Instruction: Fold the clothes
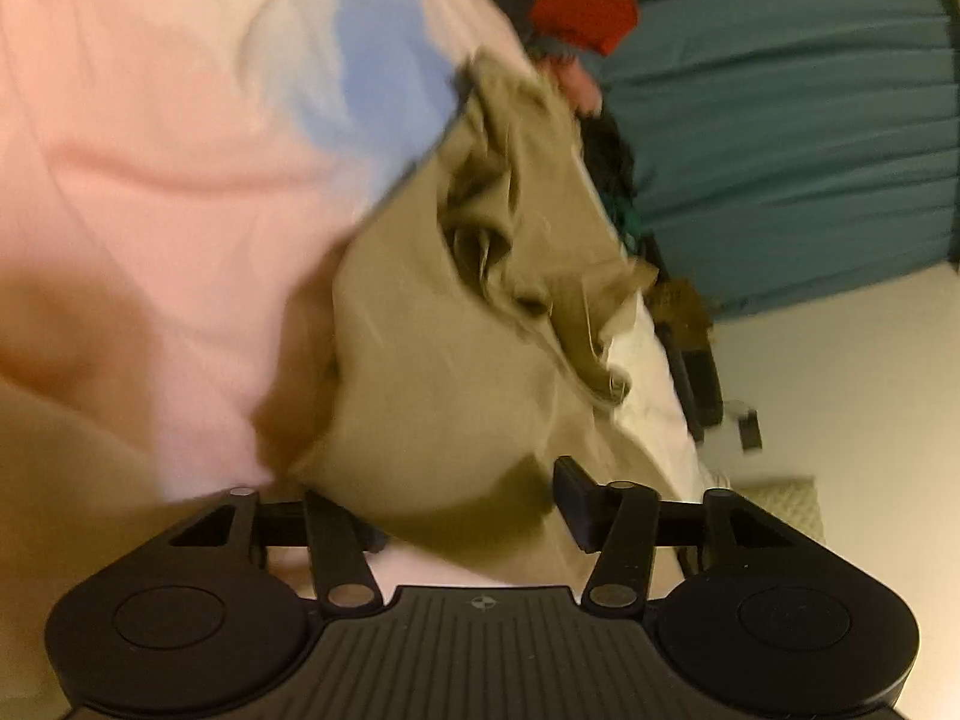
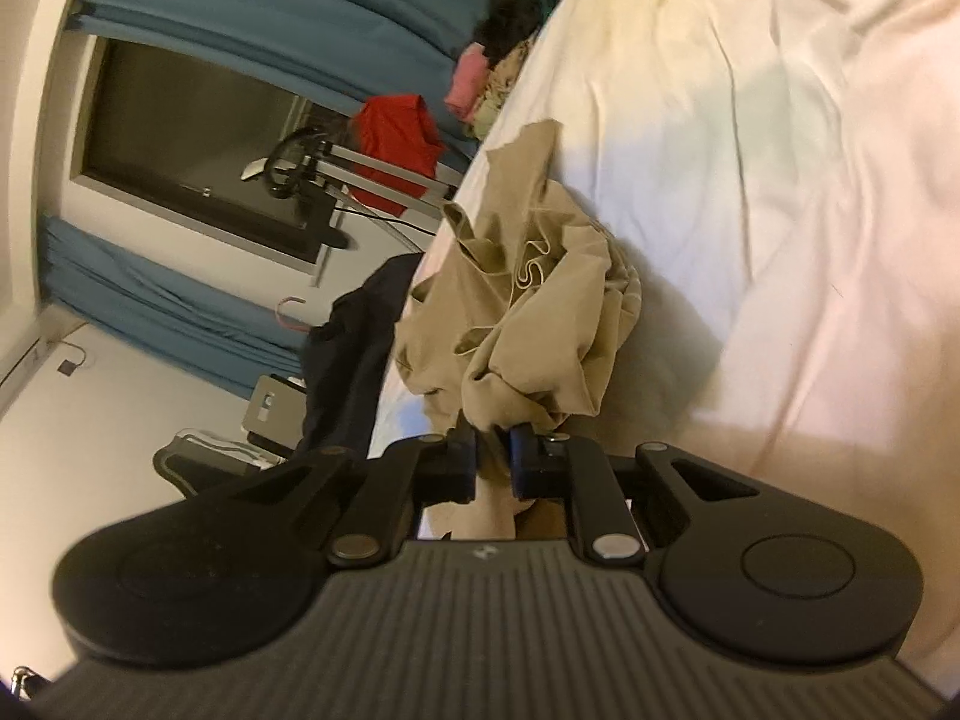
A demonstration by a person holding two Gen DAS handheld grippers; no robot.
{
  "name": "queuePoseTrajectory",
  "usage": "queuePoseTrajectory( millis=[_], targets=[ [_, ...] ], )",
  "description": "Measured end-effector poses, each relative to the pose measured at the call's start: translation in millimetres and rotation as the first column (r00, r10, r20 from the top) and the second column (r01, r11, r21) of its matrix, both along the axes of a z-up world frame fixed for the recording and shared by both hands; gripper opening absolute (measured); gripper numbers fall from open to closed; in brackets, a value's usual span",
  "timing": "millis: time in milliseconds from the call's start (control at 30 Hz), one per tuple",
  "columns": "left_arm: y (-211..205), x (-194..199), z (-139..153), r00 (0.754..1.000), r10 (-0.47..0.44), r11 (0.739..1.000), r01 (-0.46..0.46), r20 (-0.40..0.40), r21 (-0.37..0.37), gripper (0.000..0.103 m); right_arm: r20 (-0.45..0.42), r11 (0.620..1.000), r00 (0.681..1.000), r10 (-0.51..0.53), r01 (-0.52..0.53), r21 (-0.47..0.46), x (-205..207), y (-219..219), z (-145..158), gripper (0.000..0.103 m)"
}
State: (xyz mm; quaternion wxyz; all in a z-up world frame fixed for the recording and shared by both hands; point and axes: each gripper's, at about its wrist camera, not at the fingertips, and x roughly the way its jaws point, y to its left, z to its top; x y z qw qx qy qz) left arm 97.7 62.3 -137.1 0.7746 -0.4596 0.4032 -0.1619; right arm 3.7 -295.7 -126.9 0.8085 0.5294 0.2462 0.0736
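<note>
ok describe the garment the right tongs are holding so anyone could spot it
Find the pale bedsheet. Near its edge sits a crumpled tan garment, pinched by the right tongs. It is the only tan piece; nearby clothes are red, pink or dark.

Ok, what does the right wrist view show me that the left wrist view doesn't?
Only the right wrist view: the right tool shut on a bunched fold of the crumpled khaki cotton garment, plus a dark window and a dark navy garment hanging off the bed's edge. Only the left wrist view: the left tool open, fingers either side of the khaki cloth, and a blue patch on the pale pink bedsheet. Both: the khaki garment, sheet, teal curtains, red fabric.
</note>
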Motion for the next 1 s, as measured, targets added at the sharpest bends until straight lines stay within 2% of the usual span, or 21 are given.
queuePoseTrajectory(
  millis=[67, 167, 233, 367, 500, 567, 633, 767, 867, 933, 1000],
  targets=[
    [9, -3, 4, 0.998, 0.059, 0.998, -0.058, 0.028, -0.014, 0.026, 0.001, 1.0, 1.0, 0.003, -0.003, -0.008, -1, -1, 2, 0.013],
    [18, -4, 9, 0.993, 0.102, 0.994, -0.099, 0.063, -0.053, 0.009, 0.011, 0.997, 1.0, 0.018, -0.017, -0.076, -1, 4, 11, 0.012],
    [17, -6, 23, 0.988, 0.11, 0.993, -0.106, 0.112, -0.043, 0.008, 0.042, 0.993, 0.999, 0.031, -0.025, -0.117, 0, 9, 22, 0.012],
    [11, -21, 75, 0.965, 0.103, 0.995, -0.105, 0.242, -0.004, 0.007, 0.078, 0.986, 0.996, 0.049, -0.036, -0.16, -23, 8, 50, 0.012],
    [3, -55, 115, 0.946, 0.095, 0.995, -0.099, 0.308, -0.003, 0.007, 0.11, 0.979, 0.992, 0.068, -0.045, -0.199, -48, 6, 78, 0.012],
    [2, -82, 121, 0.949, 0.088, 0.995, -0.096, 0.303, 0.012, 0.007, 0.126, 0.975, 0.989, 0.077, -0.049, -0.218, -60, 5, 92, 0.012],
    [4, -114, 116, 0.963, 0.081, 0.996, -0.088, 0.258, 0.016, 0.007, 0.141, 0.97, 0.986, 0.088, -0.052, -0.238, -73, 3, 106, 0.012],
    [12, -181, 100, 0.989, 0.079, 0.997, -0.08, 0.128, -0.001, 0.007, 0.051, 0.965, 0.99, 0.13, -0.115, -0.237, -128, 3, 98, 0.012],
    [15, -224, 90, 0.994, 0.089, 0.996, -0.087, 0.064, -0.033, 0.007, 0.007, 0.972, 0.991, 0.133, -0.129, -0.198, -169, 3, 89, 0.012],
    [15, -235, 89, 0.994, 0.093, 0.995, -0.091, 0.049, -0.043, 0.007, -0.02, 0.979, 0.992, 0.126, -0.127, -0.161, -188, 1, 84, 0.012],
    [13, -230, 91, 0.995, 0.086, 0.996, -0.084, 0.045, -0.039, 0.008, -0.03, 0.984, 0.993, 0.117, -0.12, -0.131, -190, -1, 86, 0.012]
  ],
)
